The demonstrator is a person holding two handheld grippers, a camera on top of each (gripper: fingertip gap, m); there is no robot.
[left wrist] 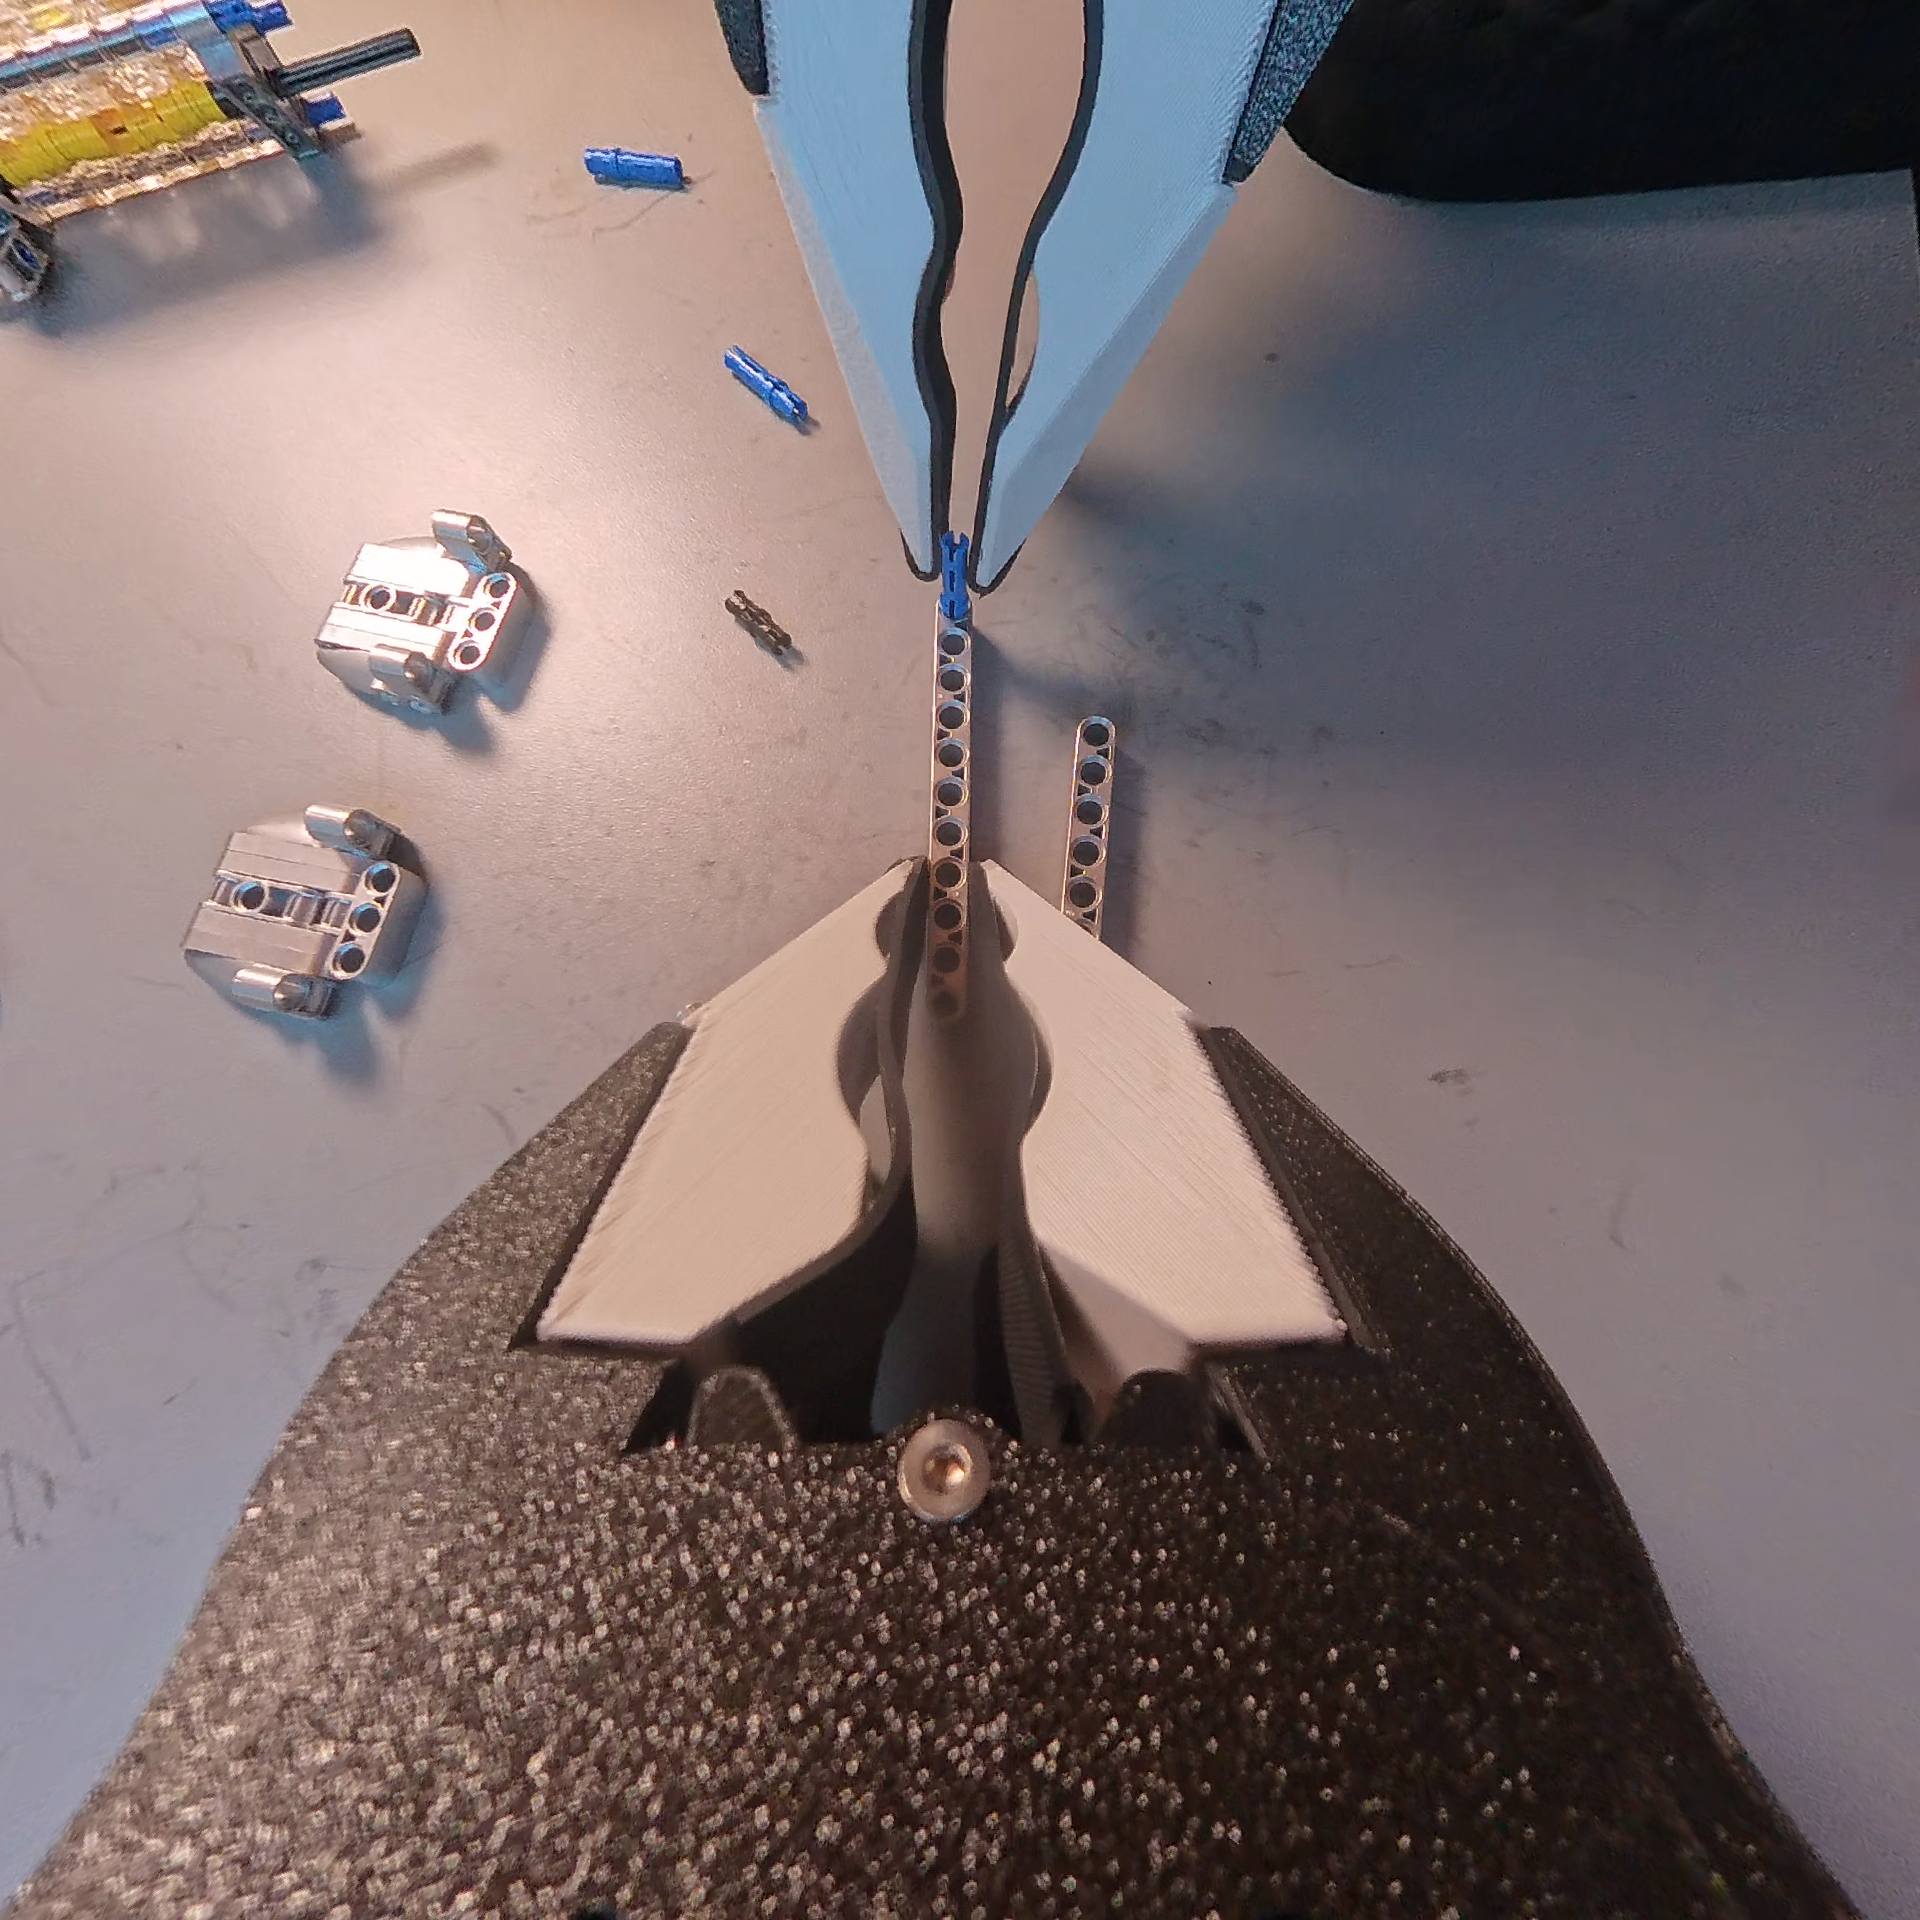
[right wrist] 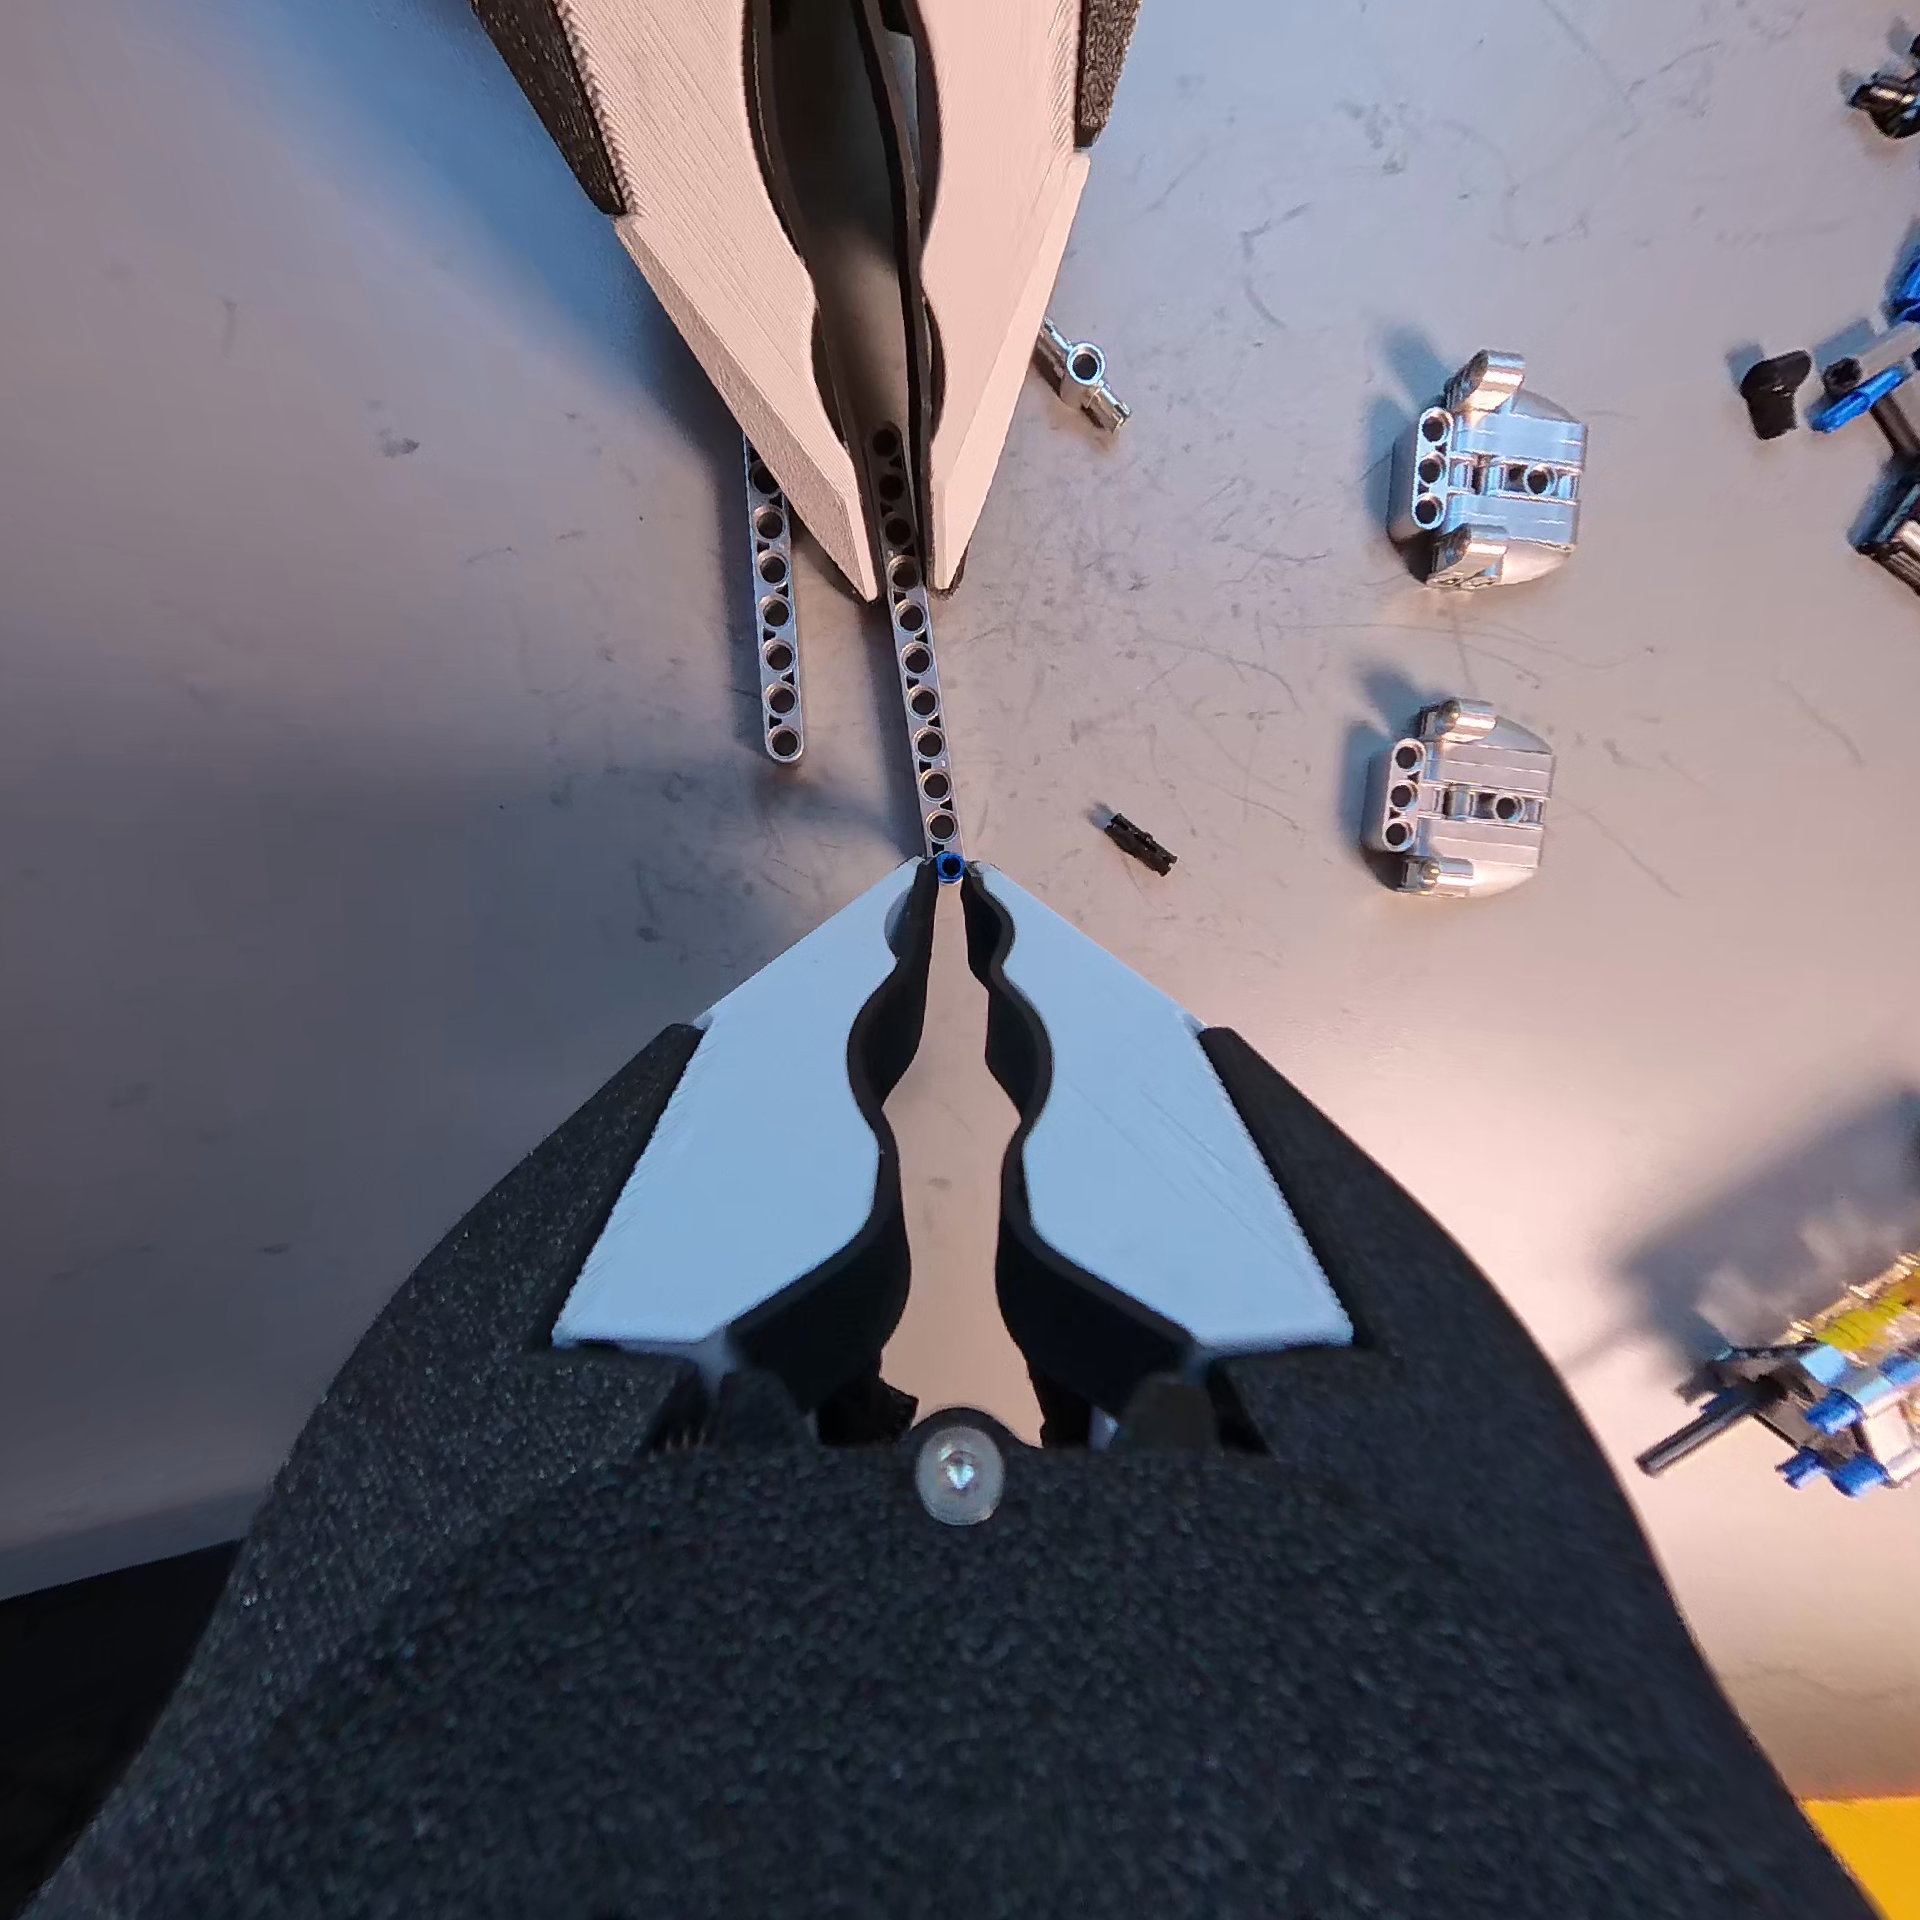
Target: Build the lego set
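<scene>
My left gripper (left wrist: 951,868) is shut on a long silver beam with a row of holes (left wrist: 951,748), holding it above the grey table (left wrist: 1455,727). My right gripper (right wrist: 948,868) is shut on a small blue pin (right wrist: 948,867) and meets the far end of that beam (right wrist: 925,717). In the left wrist view the right gripper (left wrist: 954,571) comes in from the top with the blue pin (left wrist: 954,571) at the beam's end hole. In the right wrist view the left gripper (right wrist: 902,582) comes in from the top.
A second silver beam (left wrist: 1089,821) lies on the table beside the held one. Two silver panel parts (left wrist: 426,613) (left wrist: 307,914), a black pin (left wrist: 764,625), two loose blue pins (left wrist: 634,166) (left wrist: 767,387) and a partly built model (left wrist: 135,114) lie to the left. A silver connector (right wrist: 1083,374) lies near the left gripper. The left gripper's tips are roughly 6 cm from the right gripper's. My left gripper's tips are some 5 cm from the silver connector (right wrist: 1083,374).
</scene>
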